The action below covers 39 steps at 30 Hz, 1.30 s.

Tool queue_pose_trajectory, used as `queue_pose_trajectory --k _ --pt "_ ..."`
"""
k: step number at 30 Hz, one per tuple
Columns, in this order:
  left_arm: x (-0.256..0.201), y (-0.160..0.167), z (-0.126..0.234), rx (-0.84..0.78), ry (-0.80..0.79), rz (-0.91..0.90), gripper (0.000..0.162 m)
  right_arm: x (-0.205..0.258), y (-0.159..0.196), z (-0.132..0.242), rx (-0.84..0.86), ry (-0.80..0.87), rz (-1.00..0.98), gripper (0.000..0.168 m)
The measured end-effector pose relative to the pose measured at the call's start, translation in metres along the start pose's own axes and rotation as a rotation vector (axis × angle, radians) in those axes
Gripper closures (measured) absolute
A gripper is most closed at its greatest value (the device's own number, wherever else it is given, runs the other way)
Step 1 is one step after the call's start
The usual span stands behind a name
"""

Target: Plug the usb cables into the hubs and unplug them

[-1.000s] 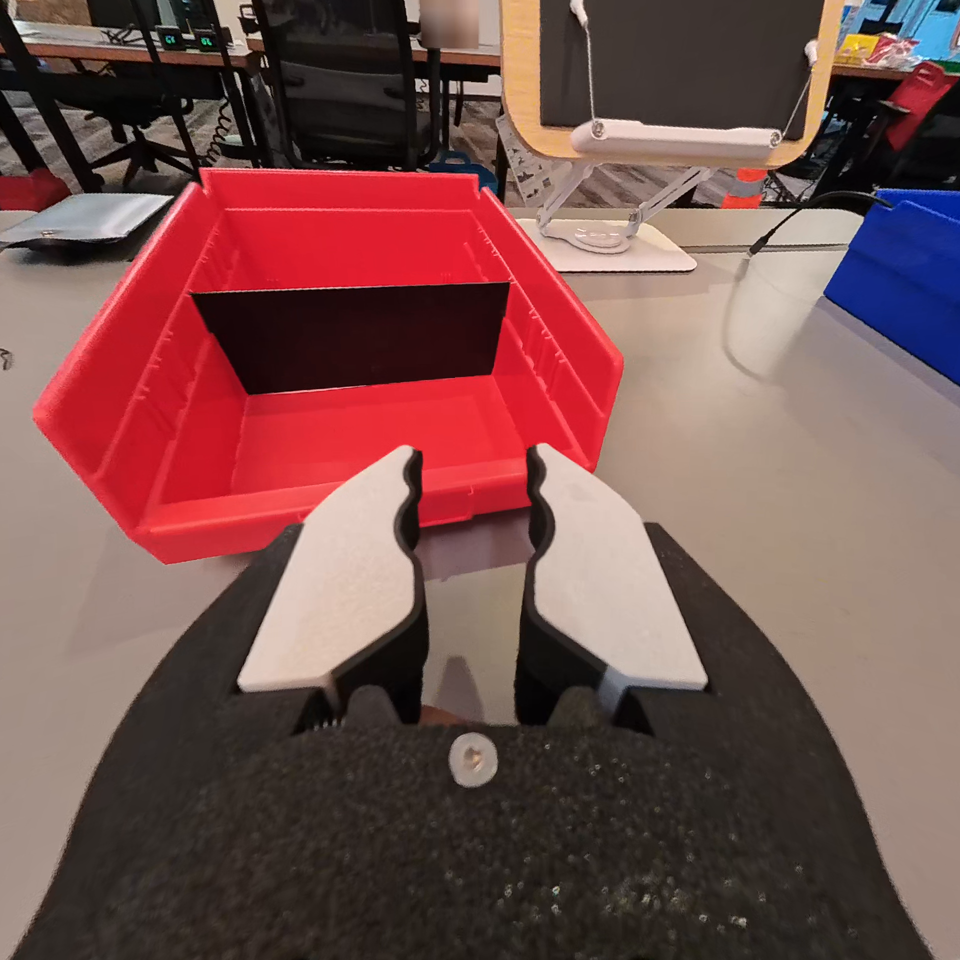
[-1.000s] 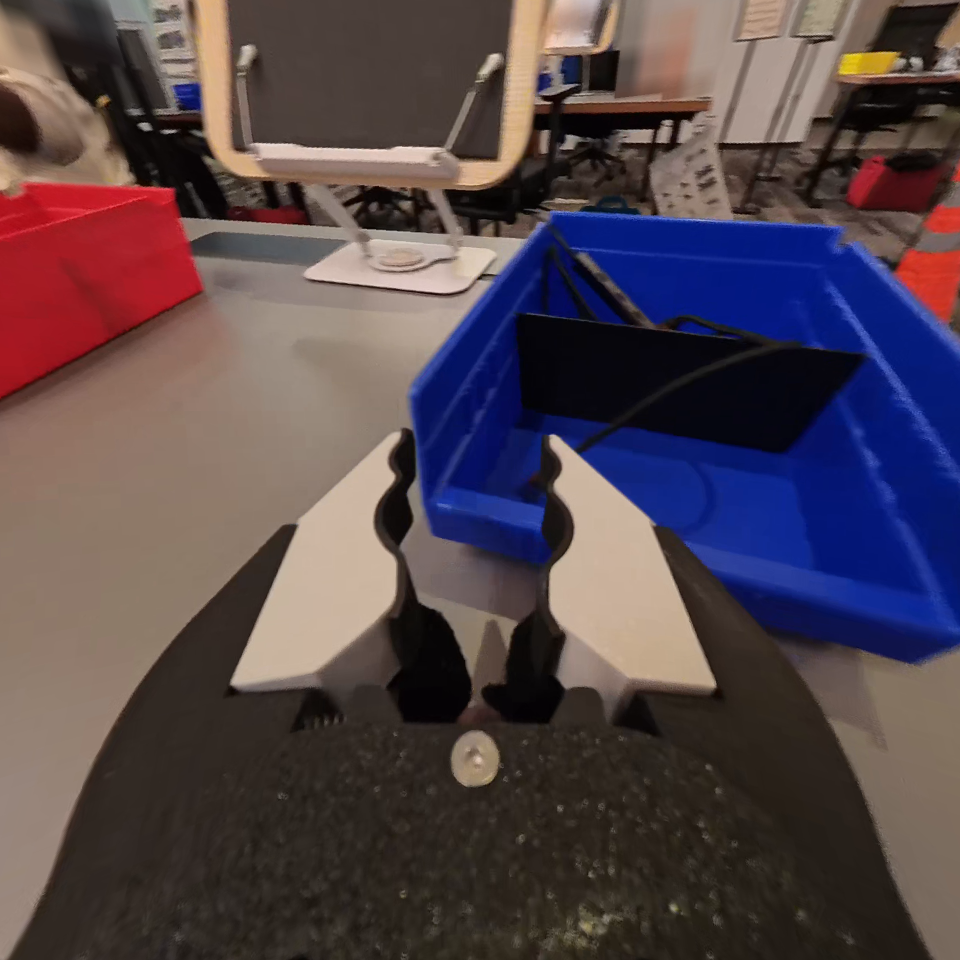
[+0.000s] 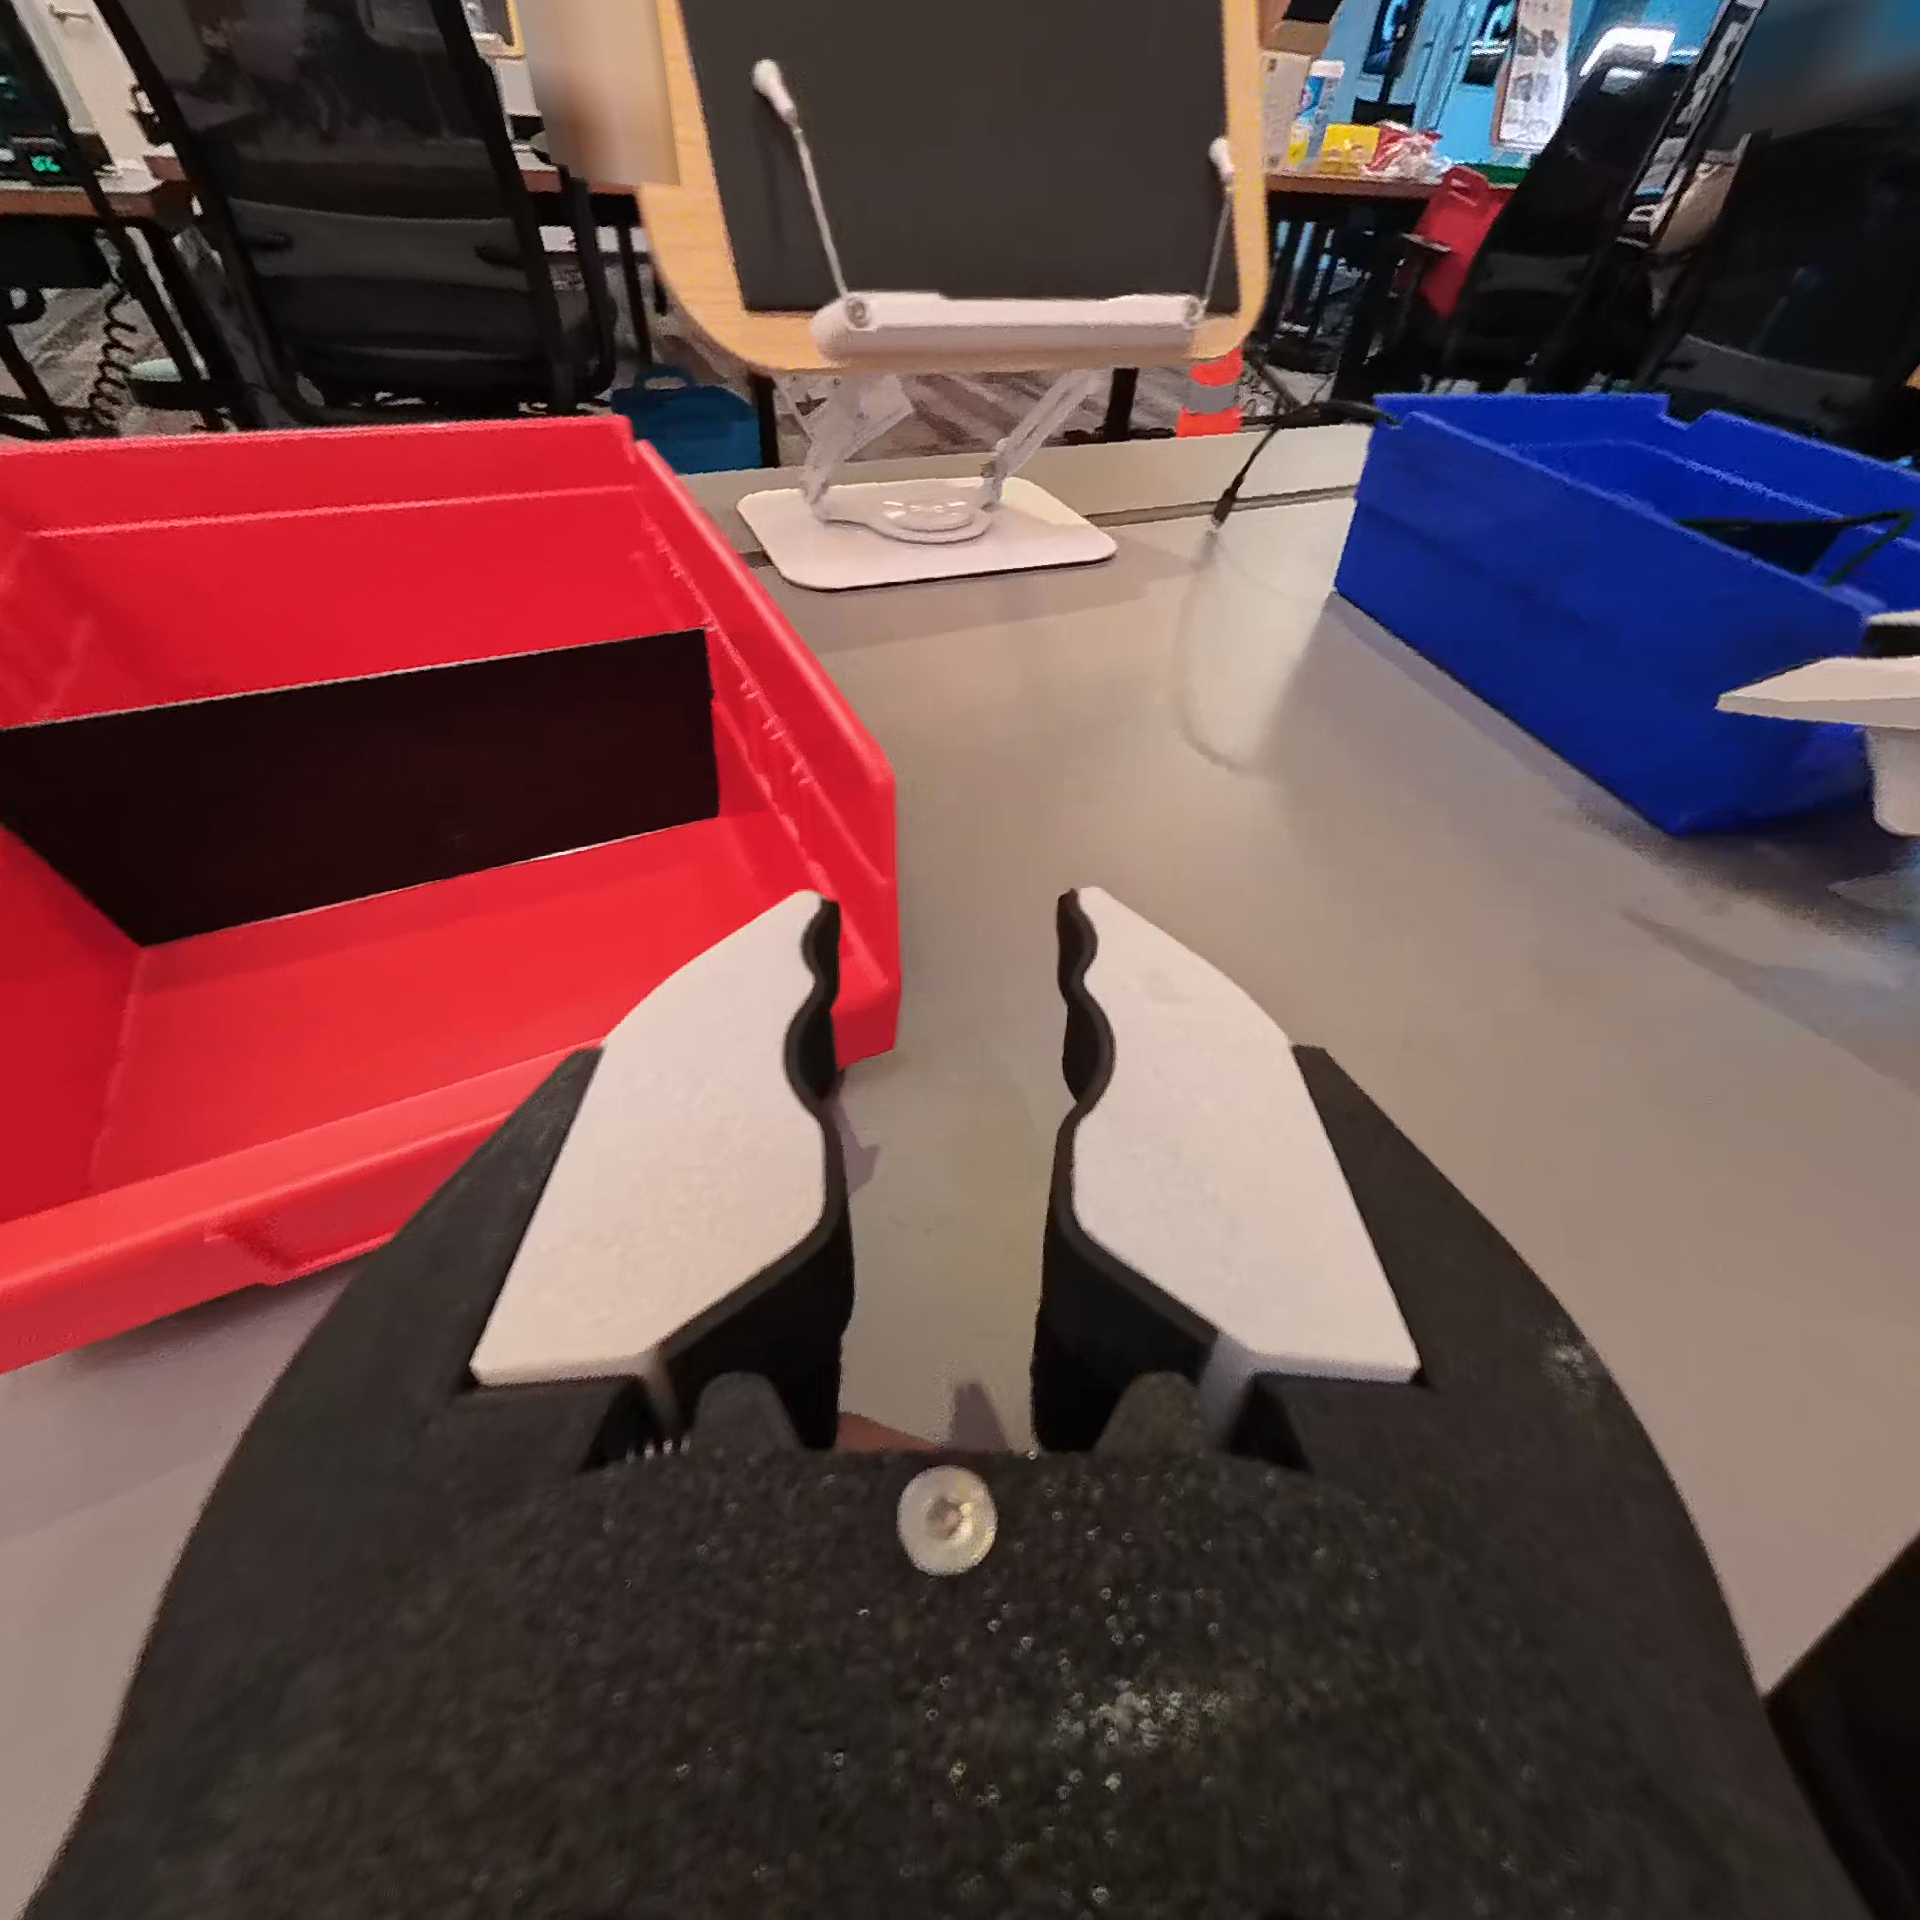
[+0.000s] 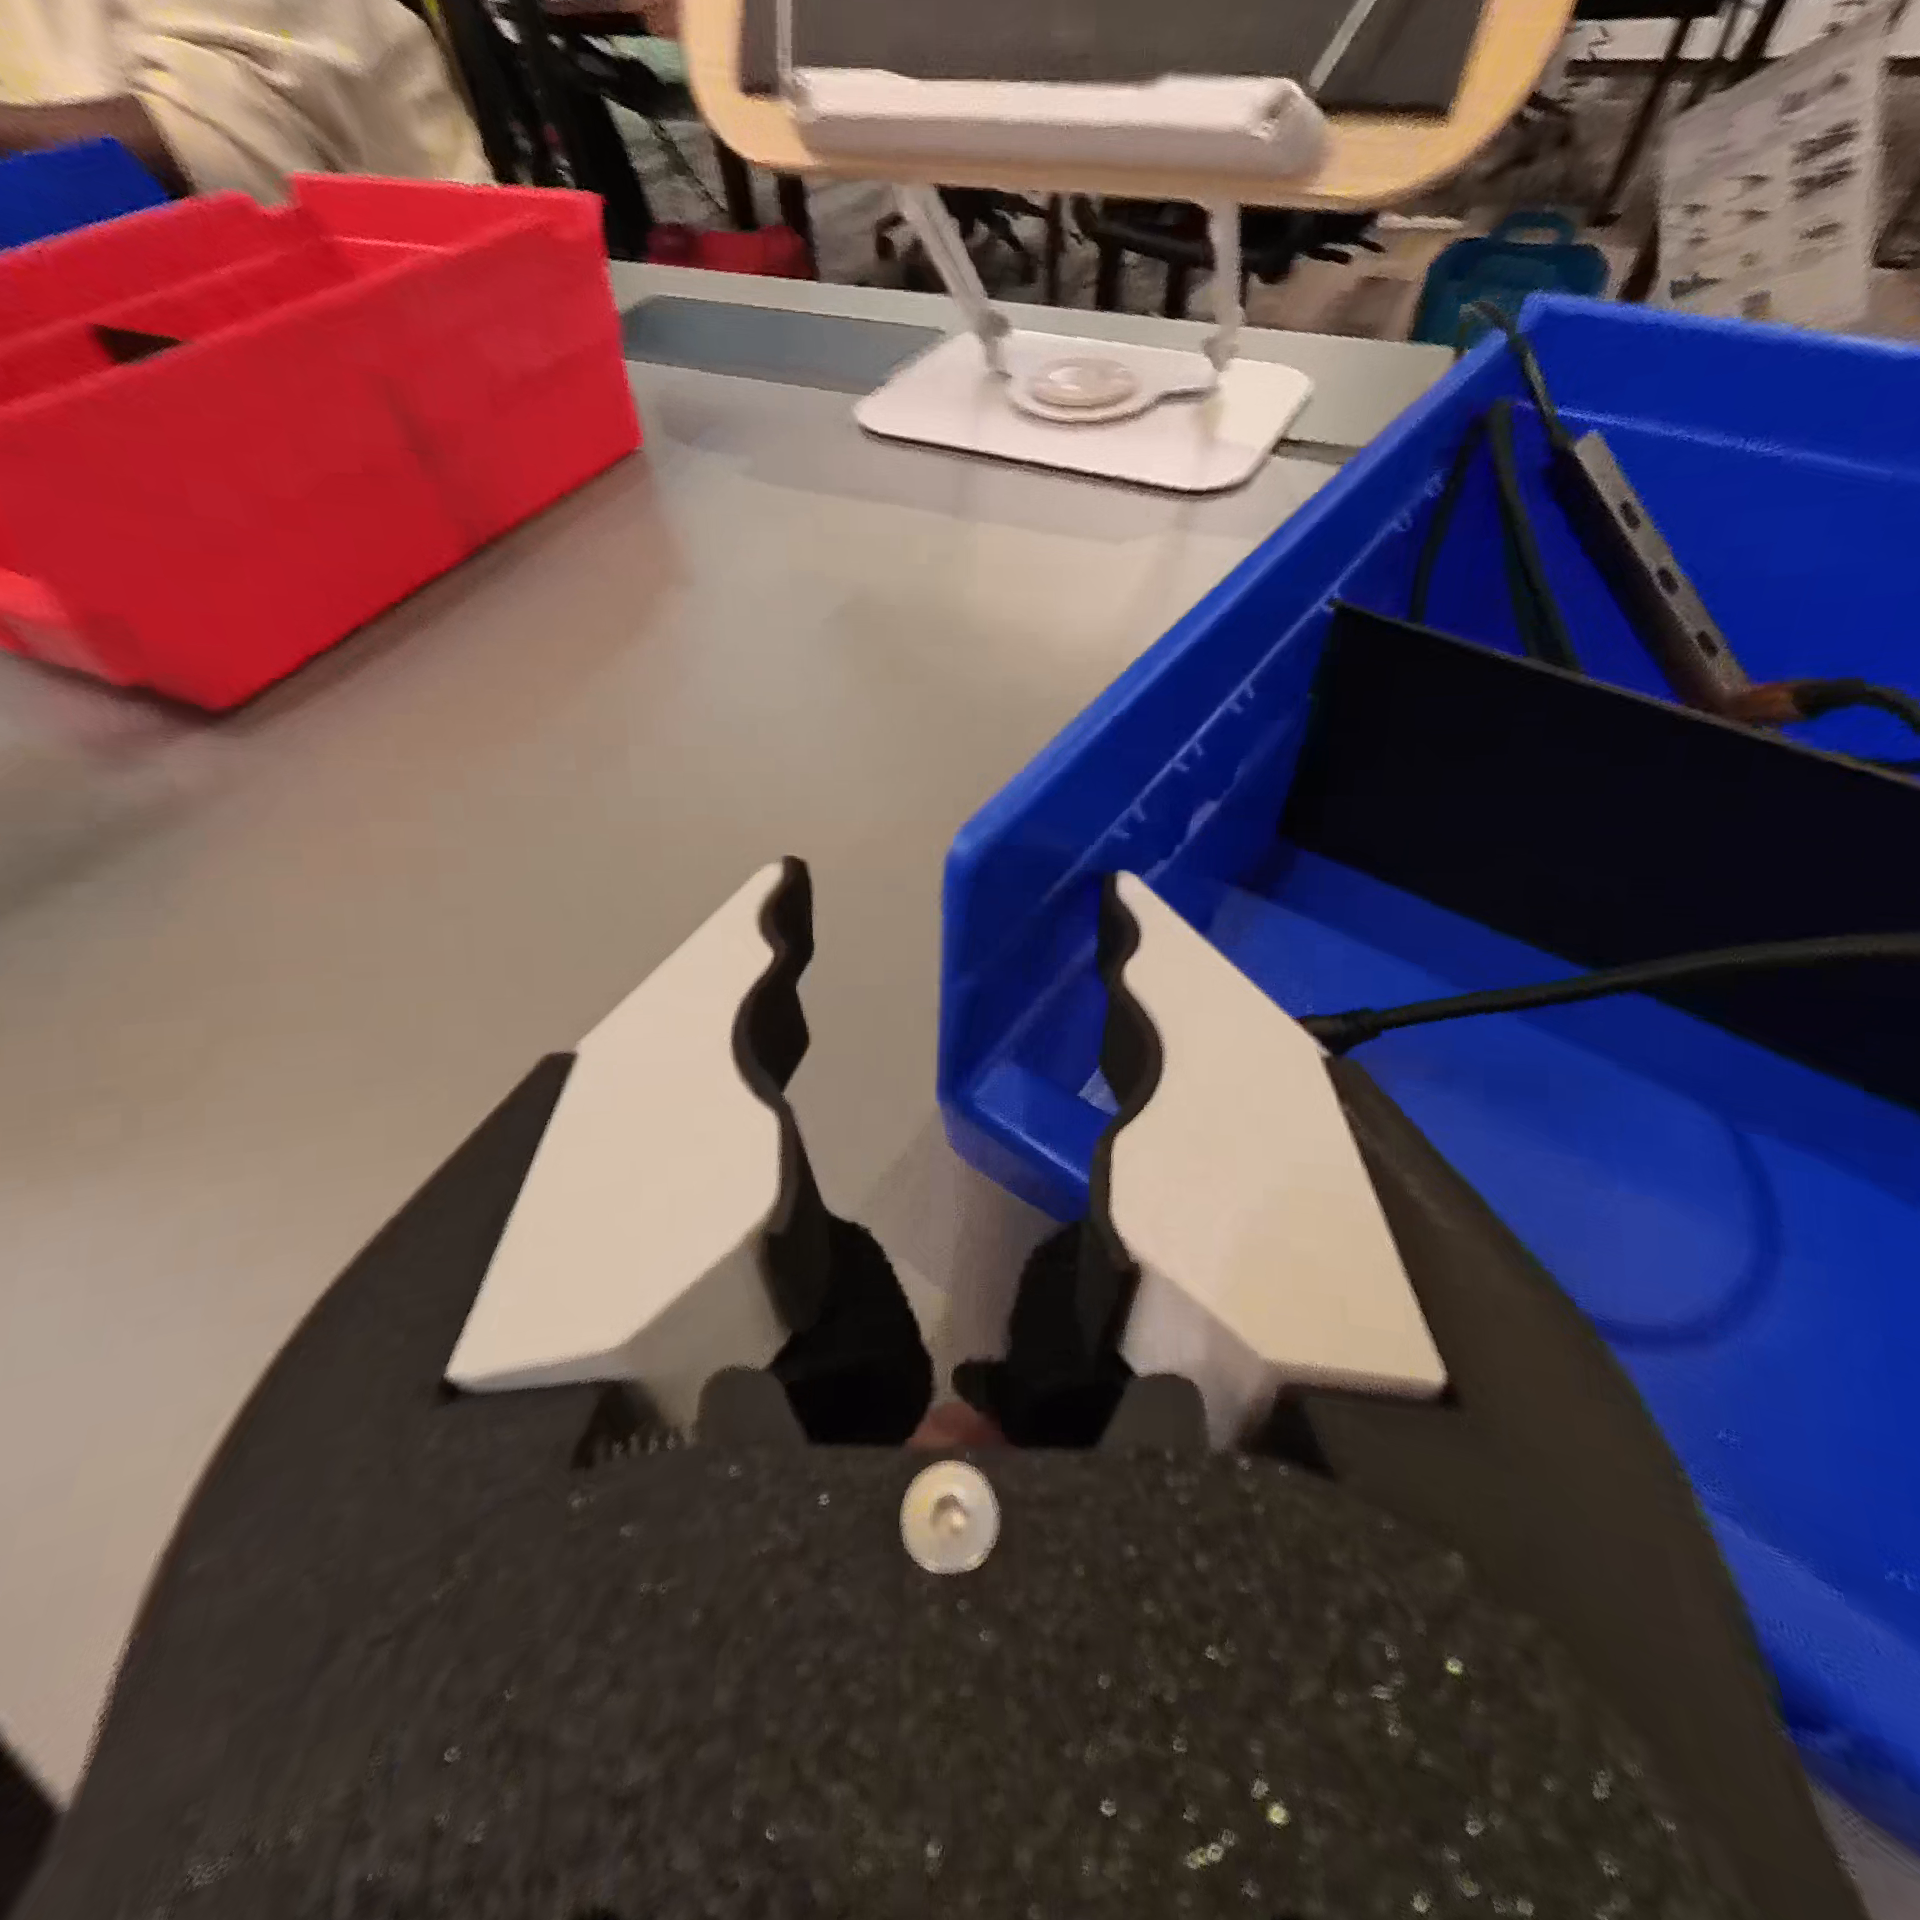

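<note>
In the left wrist view, the left gripper [image 3: 943,914] hangs over the grey surface [image 3: 1299,935] with its jaws spread apart and nothing between them. Its left finger sits just beside the near right corner of a red bin [image 3: 436,997], which stands on the surface and has a black divider [image 3: 364,769] across its inside. Well apart to the right stands a blue bin [image 3: 1579,613], and the tip of the right gripper [image 3: 1839,696] shows at the picture's right edge in front of it. At the far side of the surface a white stand [image 3: 935,520] carries a wood-framed dark board [image 3: 966,166]. In the right wrist view, the right gripper [image 4: 951,883] is also spread wide and holds nothing; its right finger overlaps the near left corner of the blue bin [image 4: 1049,935], though whether it touches the bin cannot be told. A black divider [image 4: 1579,810] splits this bin; a black cable [image 4: 1558,987] lies in the near compartment, and a grey bar-shaped device [image 4: 1652,582] with more cable leans in the far one. The red bin [image 4: 301,468] stands well apart on the left, with the white stand [image 4: 1091,405] behind.
</note>
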<state>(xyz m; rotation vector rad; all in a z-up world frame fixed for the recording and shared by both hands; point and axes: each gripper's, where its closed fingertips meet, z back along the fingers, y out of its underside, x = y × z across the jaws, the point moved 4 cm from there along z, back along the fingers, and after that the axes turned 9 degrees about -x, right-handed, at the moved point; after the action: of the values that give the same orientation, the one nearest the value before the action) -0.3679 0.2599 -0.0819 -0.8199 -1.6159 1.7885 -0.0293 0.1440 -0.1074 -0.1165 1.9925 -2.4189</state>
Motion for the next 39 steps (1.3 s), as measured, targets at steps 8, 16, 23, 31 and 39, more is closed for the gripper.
queue_pose_trajectory --k 8,16,23,31,39 --pt "-0.15 -0.013 -0.051 0.022 0.264 0.028 0.116 -0.073 -0.044 0.074 -0.215 0.413 0.092 0.11" --pt "-0.284 0.002 -0.179 0.189 0.223 -0.001 0.103 -0.161 0.003 0.11 -0.04 0.711 -0.033 0.11" --pt "-0.271 0.023 -0.208 0.247 0.098 0.052 0.148 -0.151 0.012 0.096 0.039 0.676 -0.058 0.162" --pt "-0.24 -0.008 -0.181 0.217 0.02 -0.107 0.157 -0.11 -0.007 0.085 -0.015 0.62 -0.182 0.167" --pt "-0.11 -0.012 -0.092 0.168 -0.165 -0.081 0.158 0.021 -0.028 0.005 -0.046 0.424 -0.059 0.164"
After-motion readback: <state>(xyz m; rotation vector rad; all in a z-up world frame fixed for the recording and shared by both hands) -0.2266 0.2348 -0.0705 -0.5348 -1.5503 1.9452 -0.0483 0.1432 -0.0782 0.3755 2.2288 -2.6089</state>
